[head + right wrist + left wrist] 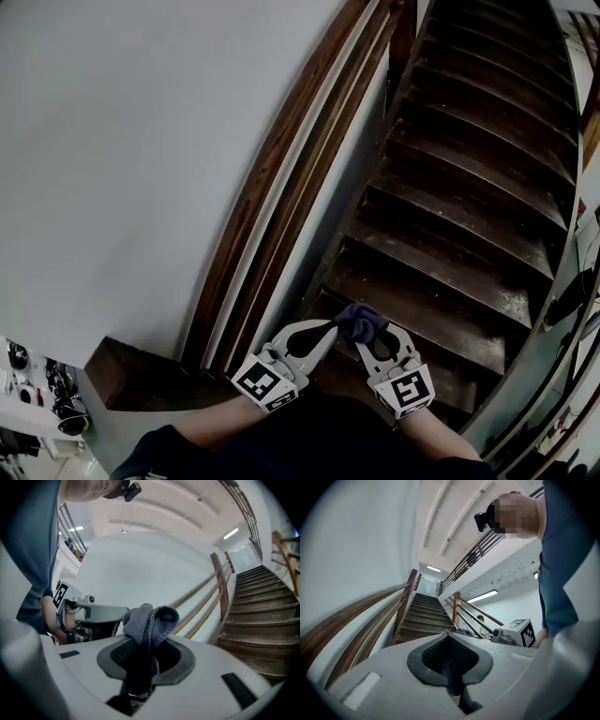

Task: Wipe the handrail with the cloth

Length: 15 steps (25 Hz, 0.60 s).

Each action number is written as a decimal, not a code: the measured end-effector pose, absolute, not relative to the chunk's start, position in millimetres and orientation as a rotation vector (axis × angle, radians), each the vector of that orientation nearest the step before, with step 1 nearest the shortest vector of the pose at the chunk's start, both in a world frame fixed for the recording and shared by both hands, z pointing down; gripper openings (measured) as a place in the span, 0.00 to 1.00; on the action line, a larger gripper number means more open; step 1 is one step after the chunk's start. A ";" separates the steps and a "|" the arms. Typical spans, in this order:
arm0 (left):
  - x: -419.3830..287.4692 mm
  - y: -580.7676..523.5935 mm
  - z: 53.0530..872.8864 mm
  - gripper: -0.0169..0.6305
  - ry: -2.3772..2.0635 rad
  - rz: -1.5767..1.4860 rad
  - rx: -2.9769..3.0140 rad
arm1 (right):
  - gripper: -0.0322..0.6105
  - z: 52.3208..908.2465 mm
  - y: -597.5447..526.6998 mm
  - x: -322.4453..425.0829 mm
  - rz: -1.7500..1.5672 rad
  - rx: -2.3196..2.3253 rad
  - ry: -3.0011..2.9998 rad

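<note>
A dark wooden handrail (281, 178) runs along the white wall on my left and climbs with the stairs; it also shows as the handrail (351, 613) and the handrail (199, 597). Low in the head view a small blue-grey cloth (361, 322) is bunched between both grippers. My left gripper (335, 327) is shut with a strip of cloth (446, 670) between its pads. My right gripper (362, 343) is shut on the cloth (150, 619), which sticks up above its jaws. Both grippers sit to the right of the rail's lower end, apart from it.
Dark wooden stairs (469, 187) rise ahead. A newel post (401, 42) stands where the rail meets them. A second railing (476, 613) borders the stairs' right side. A shelf with small items (37, 394) is at my lower left.
</note>
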<state>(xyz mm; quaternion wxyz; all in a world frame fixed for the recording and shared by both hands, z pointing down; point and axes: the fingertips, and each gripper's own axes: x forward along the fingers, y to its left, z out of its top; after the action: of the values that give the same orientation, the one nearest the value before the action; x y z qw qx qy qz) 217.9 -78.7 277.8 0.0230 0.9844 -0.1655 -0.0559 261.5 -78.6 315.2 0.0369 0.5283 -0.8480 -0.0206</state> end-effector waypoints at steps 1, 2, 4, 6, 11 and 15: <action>213.4 -73.9 281.1 0.03 -0.510 -0.167 3.052 | 0.20 319.2 -73.9 256.0 -0.067 1.623 -2.610; 209.2 -70.8 283.4 0.03 -0.508 -0.161 3.054 | 0.20 322.4 -71.2 250.6 -0.065 1.623 -2.615; 205.1 -68.6 284.8 0.03 -0.508 -0.152 3.053 | 0.20 324.8 -69.2 243.6 -0.052 1.620 -2.626; 203.1 -65.6 285.9 0.03 -0.516 -0.150 3.049 | 0.20 325.6 -66.3 239.3 -0.043 1.607 -2.638; 197.6 -59.6 290.4 0.03 -0.540 -0.147 3.040 | 0.20 327.7 -62.8 232.9 -0.036 1.579 -2.655; 194.1 -55.6 290.8 0.03 -0.559 -0.153 3.037 | 0.20 328.6 -59.4 229.0 -0.014 1.577 -2.665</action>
<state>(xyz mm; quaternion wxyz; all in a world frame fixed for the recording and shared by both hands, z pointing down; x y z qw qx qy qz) 194.1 -55.6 290.8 0.0249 0.9820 -0.1808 -0.0496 229.0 -59.4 328.6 0.0223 0.5091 -0.8604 -0.0044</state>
